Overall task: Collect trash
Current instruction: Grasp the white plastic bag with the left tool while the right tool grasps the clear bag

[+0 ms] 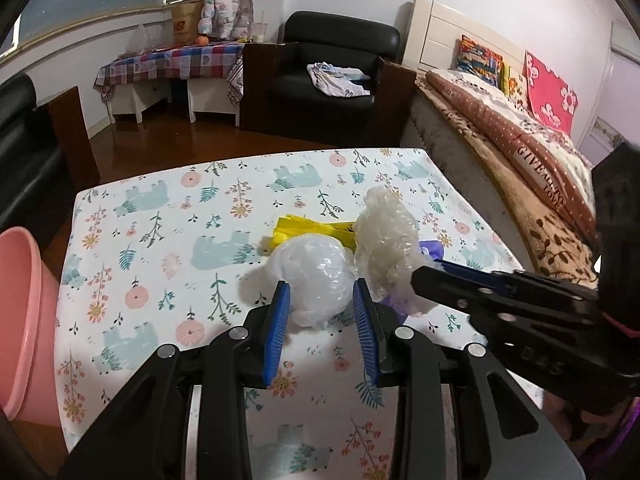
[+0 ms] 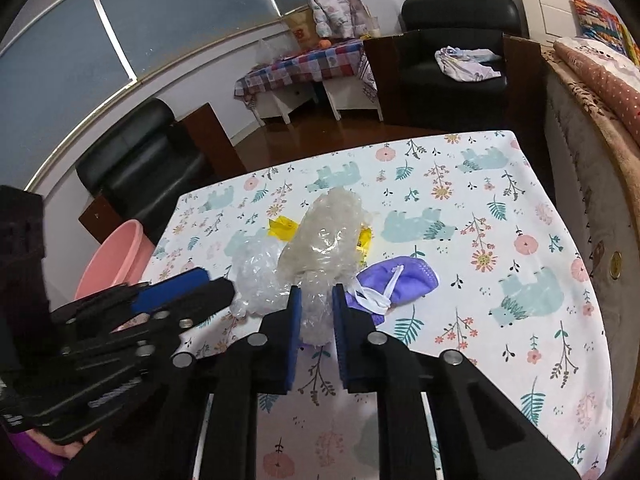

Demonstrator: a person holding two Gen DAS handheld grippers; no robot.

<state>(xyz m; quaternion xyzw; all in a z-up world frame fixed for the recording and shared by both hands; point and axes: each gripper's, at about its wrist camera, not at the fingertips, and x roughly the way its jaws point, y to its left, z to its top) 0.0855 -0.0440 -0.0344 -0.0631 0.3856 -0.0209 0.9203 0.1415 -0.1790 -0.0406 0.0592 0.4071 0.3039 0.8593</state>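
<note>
Jaws of the right gripper [image 2: 316, 308] are pinched close on the near end of a crumpled, yellowish clear plastic film wad [image 2: 320, 240], which rests on the table [image 2: 500, 340] with its bear-and-flower cloth. Jaws of the left gripper [image 1: 320, 304] stand wide around a white crumpled plastic ball [image 1: 316, 276]; its blue pads flank the ball, and whether they press on it I cannot tell. Both wads sit touching, over a yellow plastic scrap [image 1: 296, 226], with a purple face mask [image 2: 400, 276] just beside. The step in hand looks like the pick-up. Next, each wad would need lifting clear and carrying to the pink plastic bin [image 1: 20, 280] beyond the table's left edge.
</note>
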